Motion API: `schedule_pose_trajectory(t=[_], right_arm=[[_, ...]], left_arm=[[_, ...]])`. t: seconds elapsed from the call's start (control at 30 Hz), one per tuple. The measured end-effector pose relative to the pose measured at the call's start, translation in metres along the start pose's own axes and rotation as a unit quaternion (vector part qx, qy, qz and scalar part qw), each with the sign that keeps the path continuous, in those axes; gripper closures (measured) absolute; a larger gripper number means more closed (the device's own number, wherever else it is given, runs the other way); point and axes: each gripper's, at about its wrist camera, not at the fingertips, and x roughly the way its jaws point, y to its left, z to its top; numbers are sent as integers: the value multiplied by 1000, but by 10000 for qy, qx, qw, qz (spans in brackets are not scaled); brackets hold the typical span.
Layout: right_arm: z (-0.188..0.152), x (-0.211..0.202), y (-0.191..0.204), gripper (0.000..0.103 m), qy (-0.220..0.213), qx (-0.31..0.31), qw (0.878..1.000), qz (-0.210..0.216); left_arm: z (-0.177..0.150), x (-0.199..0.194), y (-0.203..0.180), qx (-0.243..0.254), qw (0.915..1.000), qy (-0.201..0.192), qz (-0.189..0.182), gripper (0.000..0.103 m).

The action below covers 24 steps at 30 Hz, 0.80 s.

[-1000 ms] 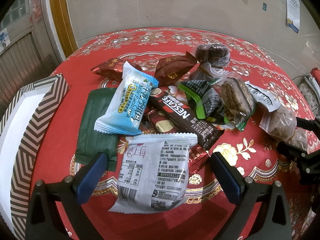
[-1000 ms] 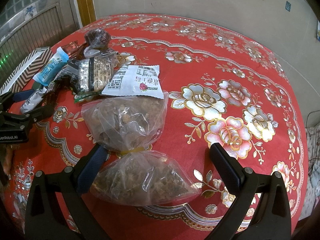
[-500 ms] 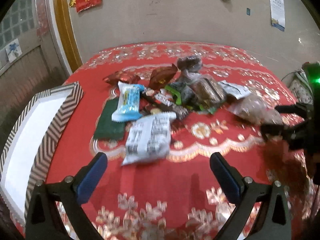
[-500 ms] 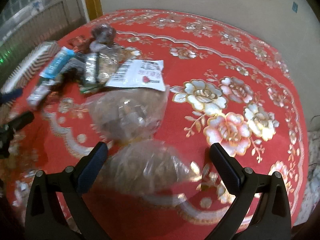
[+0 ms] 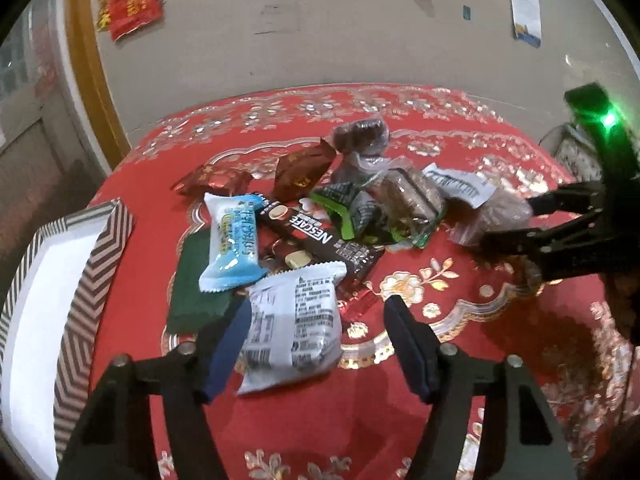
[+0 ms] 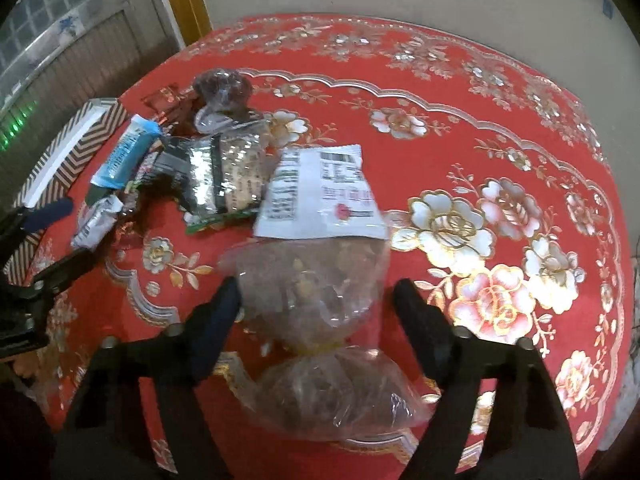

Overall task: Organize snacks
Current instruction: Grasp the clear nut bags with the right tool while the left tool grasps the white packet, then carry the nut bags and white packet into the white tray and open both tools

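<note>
The big round bench (image 6: 500, 128) wears a red cloth with gold and white flowers. At its left edge sits a tray (image 5: 80, 280) with a zigzag rim and a white inside. I think the snacks are meant to go in there, because it is the only holder close by.

The snacks lie in a heap in the middle of the bench, still mixed up. Closest to the right gripper (image 6: 316, 300) is a clear bag of brown bits (image 6: 312, 280), tied in the middle, so it looks like two lumps. The gripper is wide open with one finger on each side of the bag, ready to pinch it, I would guess.

The left gripper (image 5: 316, 328) is open too. Between its fingers lies a white packet (image 5: 294, 320) with small black writing. Past it sit a light blue packet (image 5: 234, 248), a flat green packet (image 5: 196, 284) and a dark Nescafe stick (image 5: 320, 240).

A second ago both grippers had their fingers spread much wider. Now the fingers have come in closer around the white packet and the clear bag. Half a second ago the left gripper was pulled back from the heap; now it is close again.
</note>
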Motion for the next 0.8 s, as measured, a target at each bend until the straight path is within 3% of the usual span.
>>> schedule_pose_trajectory(t=[0.13,0.33,0.5,0.63,0.7,0.73,0.8], right_arm=[[-1,0,5,44,-9,-145,9998,-98],[0,0,-5,48,15,87,10000,0],[-1,0,-8,50,30,147,9999,82],[-2,-3,-9,55,-15,185,9997,174],[-2,-6,-9,59,-40,207,9994,291],[-2,-9,-10,59,-72,223,9990,369],[-3,-18,-8,59,-151,229,9982,534]], left_arm=[[2,9,4,-54,10000,19,28,44],[3,19,13,-176,9995,154,230,48],[0,25,20,-421,9986,321,79,49],[1,21,20,-431,9985,330,-41,55],[-1,13,19,-426,9987,264,-123,61],[-1,7,18,-419,9988,210,-137,75],[1,-4,19,-471,9986,126,-193,76]])
